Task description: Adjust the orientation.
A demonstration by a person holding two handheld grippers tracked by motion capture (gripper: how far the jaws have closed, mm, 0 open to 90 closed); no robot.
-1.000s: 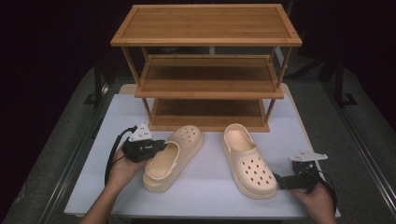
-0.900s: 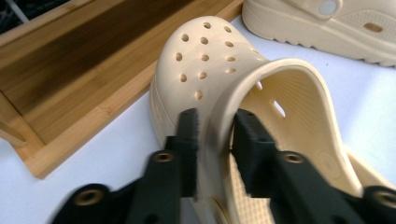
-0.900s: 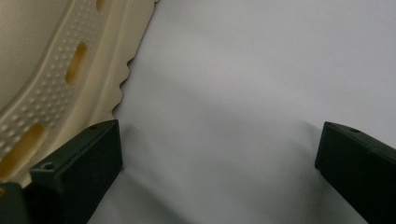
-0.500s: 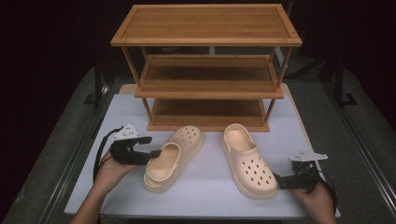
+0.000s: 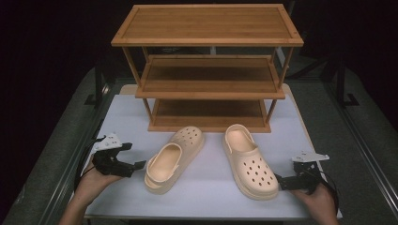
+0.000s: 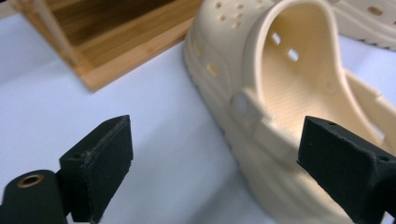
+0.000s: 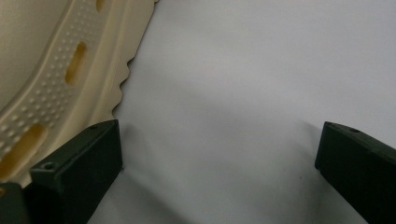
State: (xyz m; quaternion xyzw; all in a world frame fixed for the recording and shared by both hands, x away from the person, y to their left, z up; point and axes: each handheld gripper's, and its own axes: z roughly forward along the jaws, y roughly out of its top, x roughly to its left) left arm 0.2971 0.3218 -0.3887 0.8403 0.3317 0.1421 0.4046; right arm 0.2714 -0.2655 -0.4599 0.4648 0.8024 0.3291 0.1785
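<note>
The left gripper (image 5: pixel 133 165), jaws just opened and empty, sits just left of the left clog (image 5: pixel 172 158) on the white desk (image 5: pixel 206 192). The right gripper (image 5: pixel 281 182), open, seems barely clear of the right clog (image 5: pixel 249 161).

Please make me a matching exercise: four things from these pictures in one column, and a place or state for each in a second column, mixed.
1. left clog
2. right clog
3. wooden shoe rack
4. left gripper

a. empty shelves, at the table's back
b. toe towards the person
c. jaws open, beside a heel
d. toe towards the rack

Pairs: 1-d, 2-b, 3-a, 4-c
</note>
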